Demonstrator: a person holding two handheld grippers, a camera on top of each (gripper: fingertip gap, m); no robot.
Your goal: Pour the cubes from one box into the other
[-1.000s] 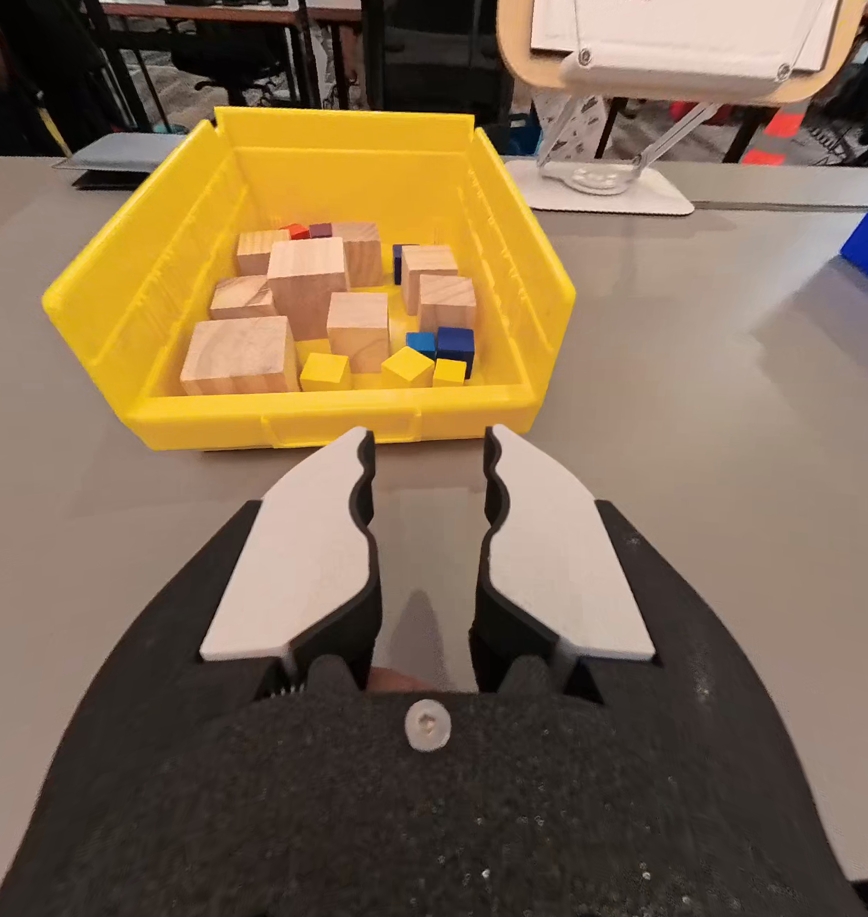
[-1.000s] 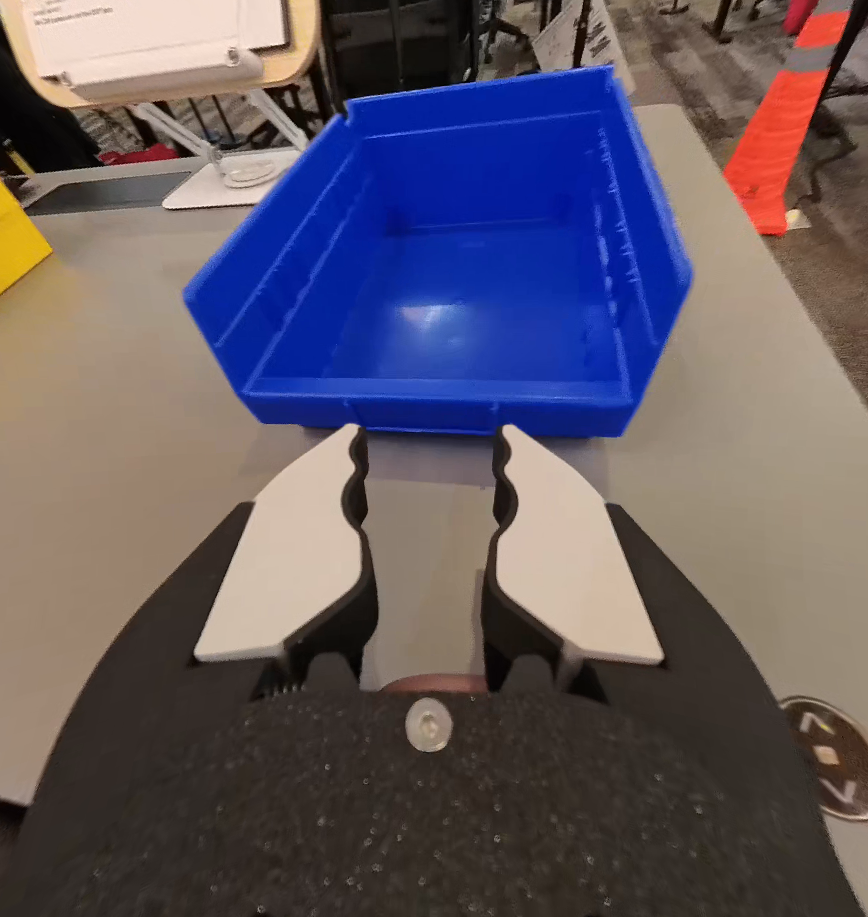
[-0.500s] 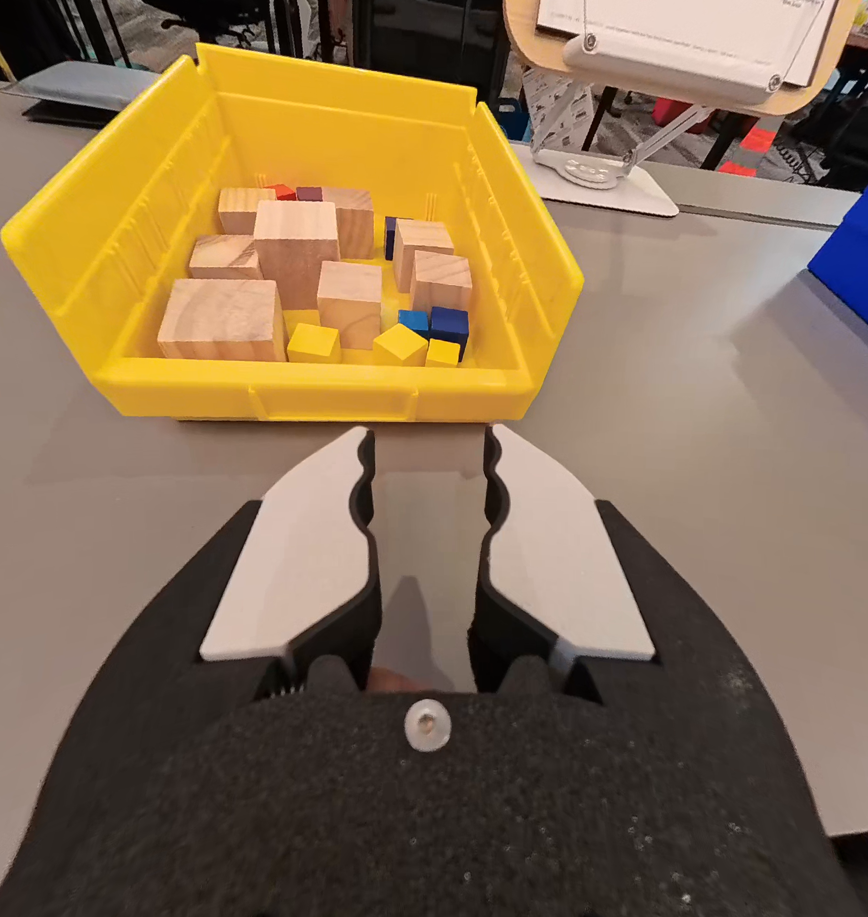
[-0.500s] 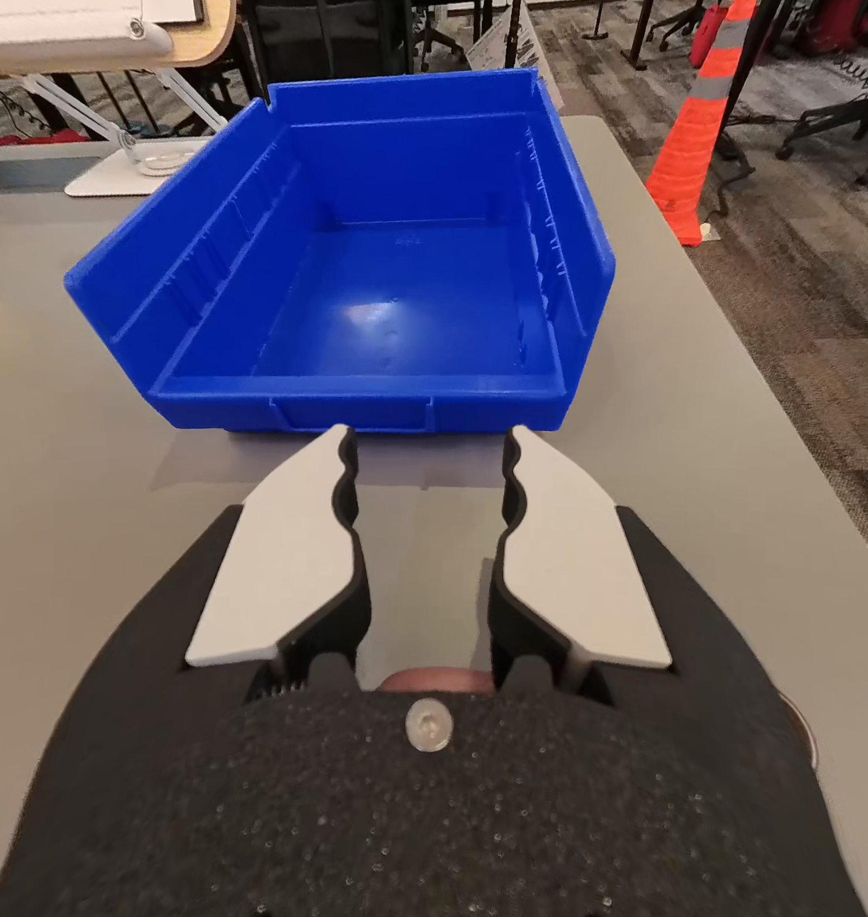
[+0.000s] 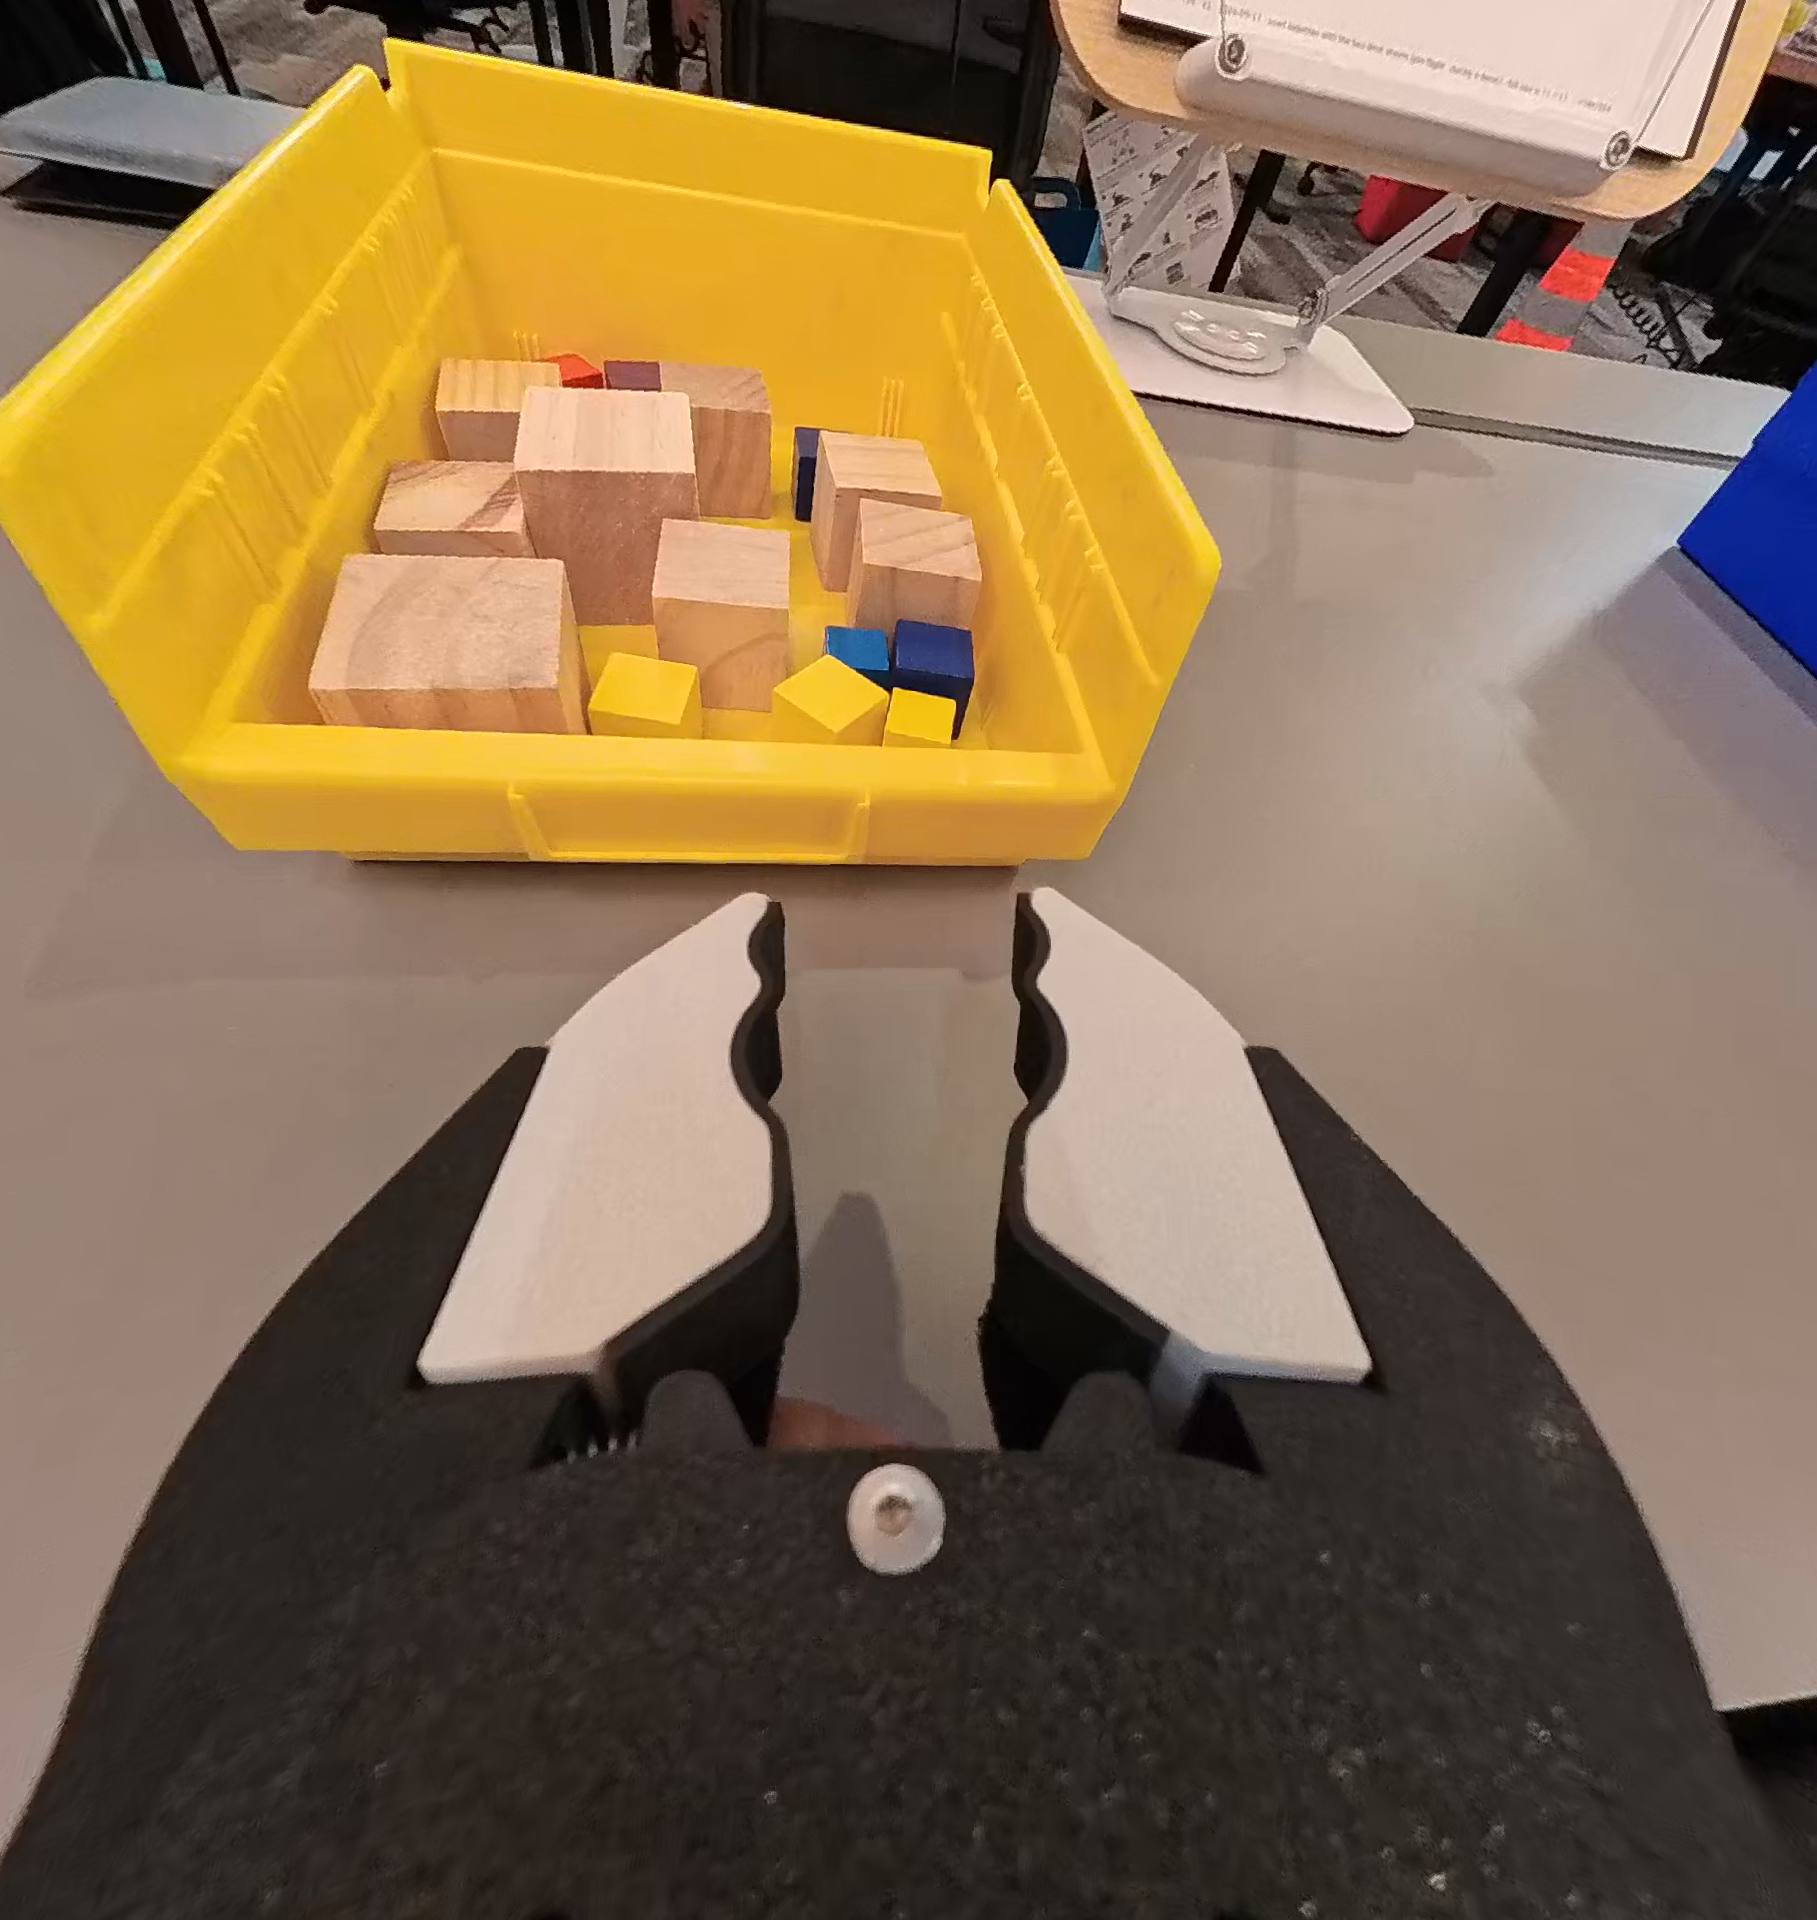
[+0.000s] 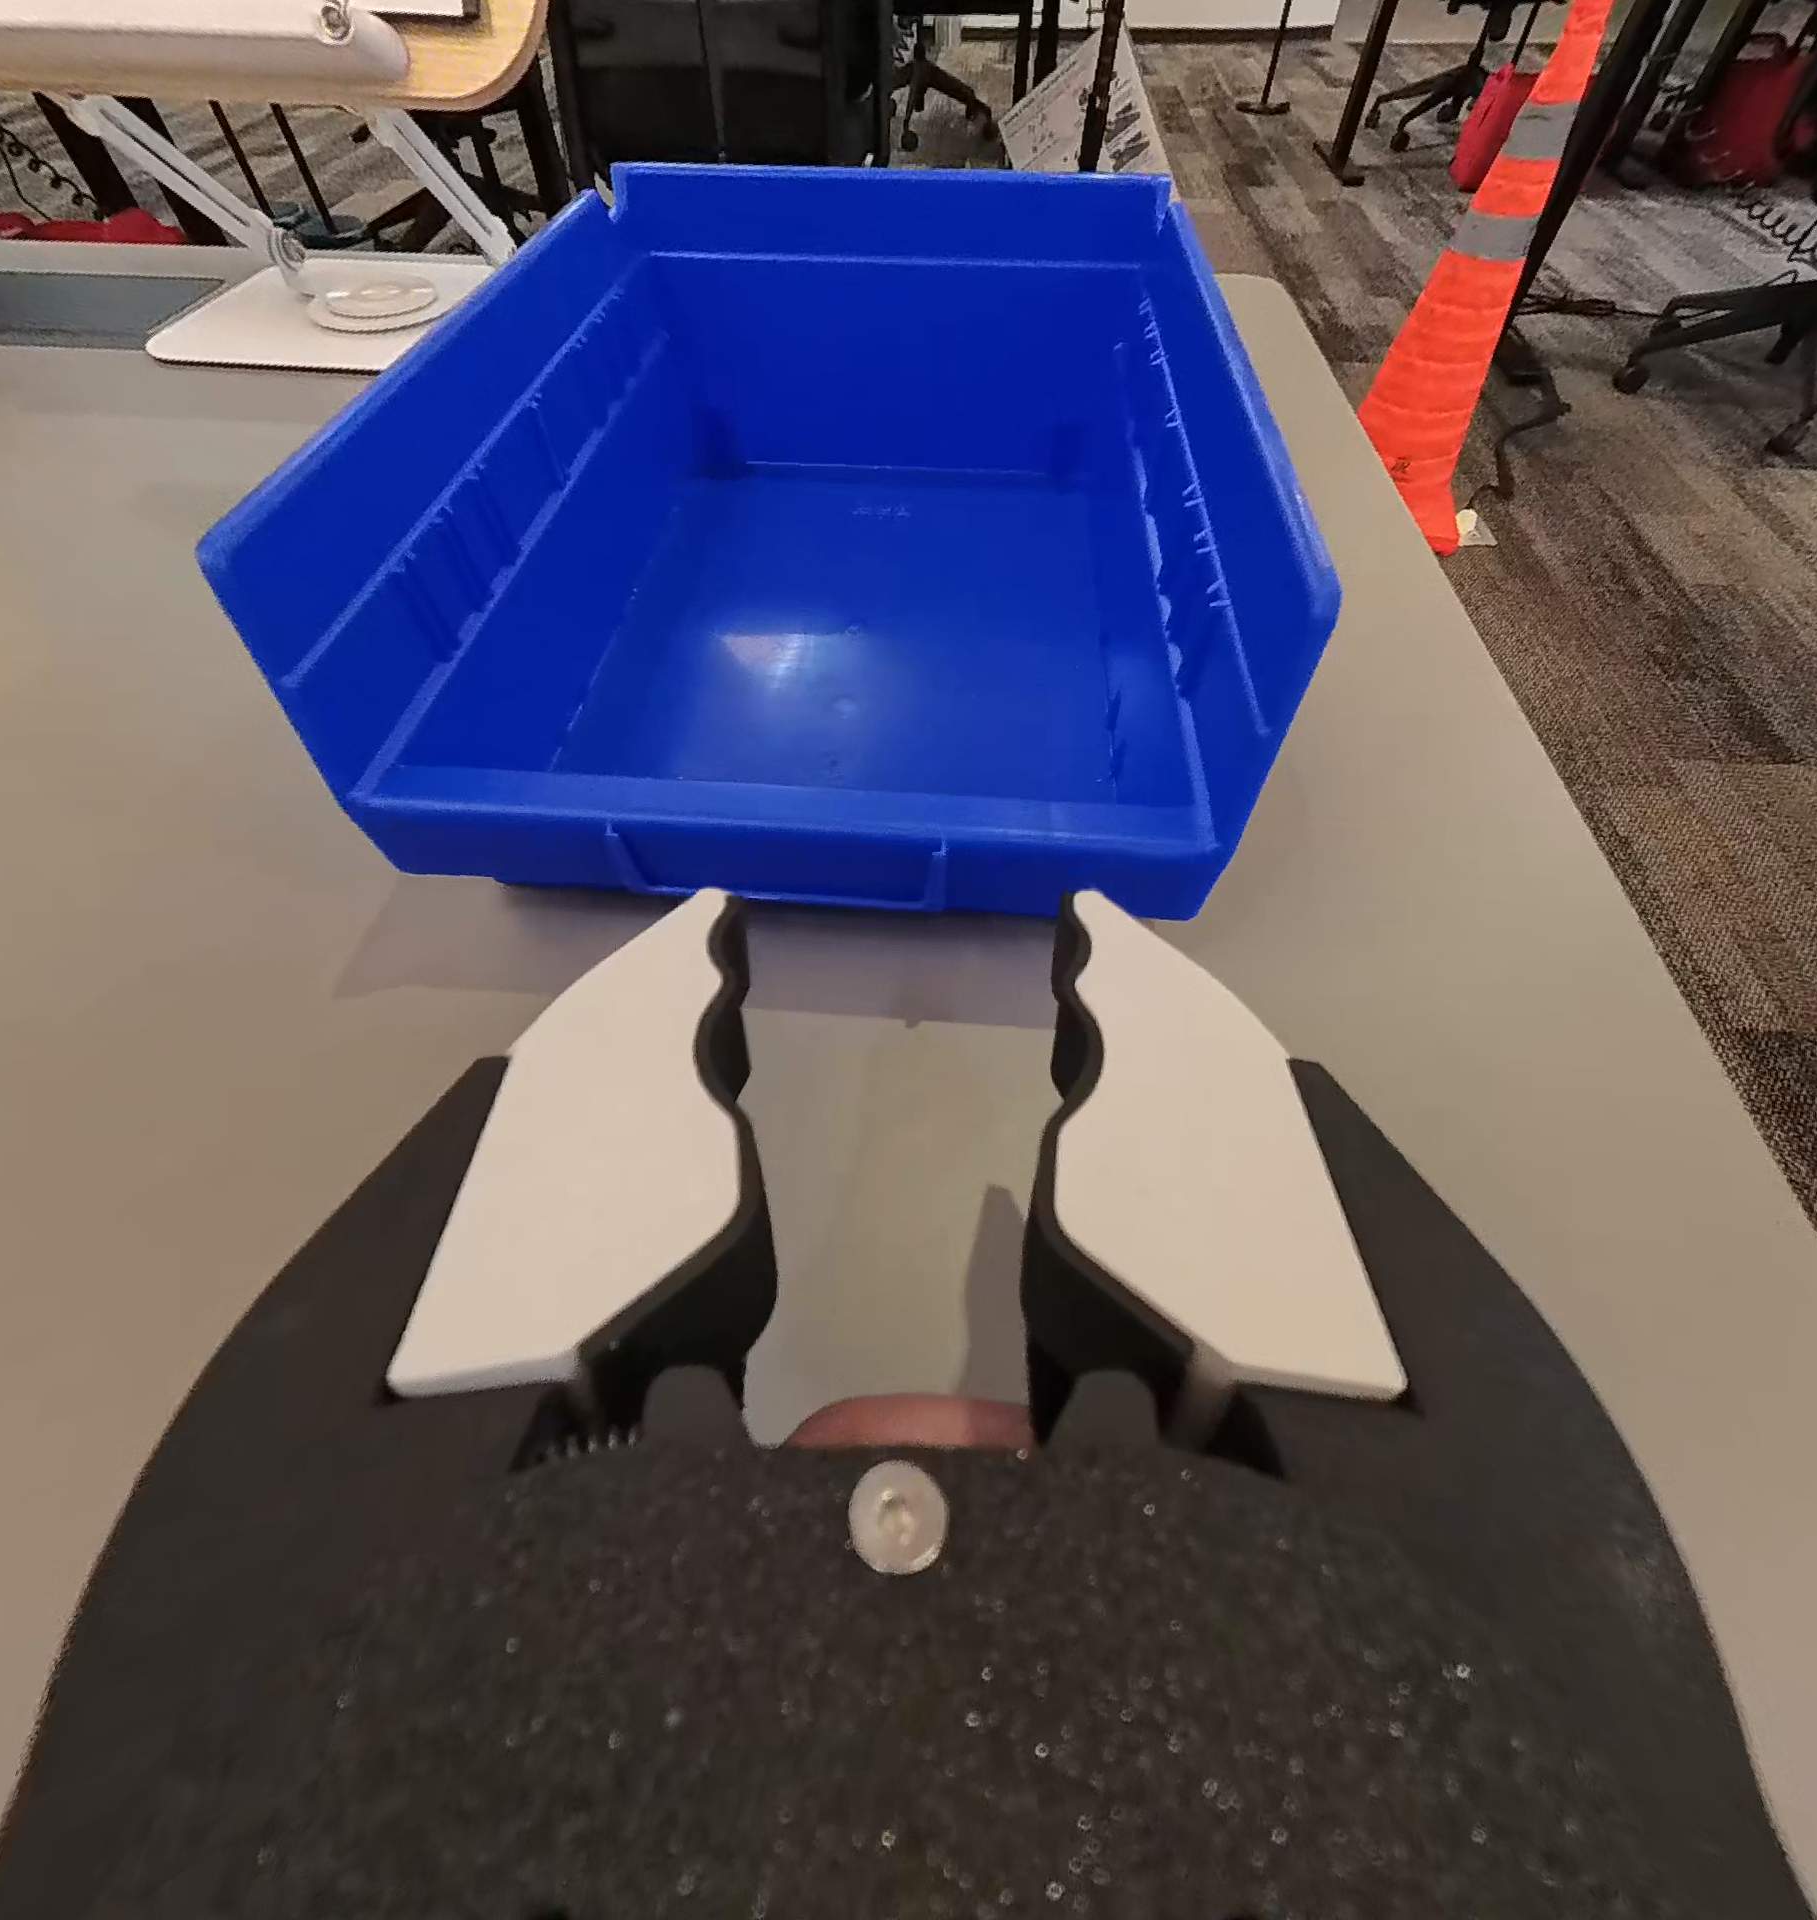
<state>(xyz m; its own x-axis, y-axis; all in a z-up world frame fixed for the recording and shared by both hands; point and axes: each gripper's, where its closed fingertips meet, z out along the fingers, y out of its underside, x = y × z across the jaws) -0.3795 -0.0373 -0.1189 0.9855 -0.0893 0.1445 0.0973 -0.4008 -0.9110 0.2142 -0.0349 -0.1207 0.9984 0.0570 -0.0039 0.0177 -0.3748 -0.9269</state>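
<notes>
A yellow box [image 5: 675, 805] stands on the grey table [image 5: 1403, 935] in the left wrist view. It holds several plain wooden cubes [image 5: 603, 499] and small yellow, blue, red and purple cubes [image 5: 930, 655]. My left gripper [image 5: 896, 925] is open and empty, just short of the box's low front wall. A blue box [image 6: 779, 847] stands empty in the right wrist view; its corner also shows in the left wrist view [image 5: 1797, 561]. My right gripper [image 6: 899, 920] is open and empty, its tips close to the blue box's front wall.
A white stand base [image 5: 1257, 364] carrying a tilted wooden board [image 5: 1403, 156] sits on the table behind the boxes. The table's right edge [image 6: 1506, 727] runs close to the blue box, with carpet, an orange cone [image 6: 1465, 291] and chairs beyond.
Both grippers have shifted so each box sits more squarely ahead. The right gripper's fingers have spread a little wider and its tips are nearer the blue box's front wall. Nothing was grasped.
</notes>
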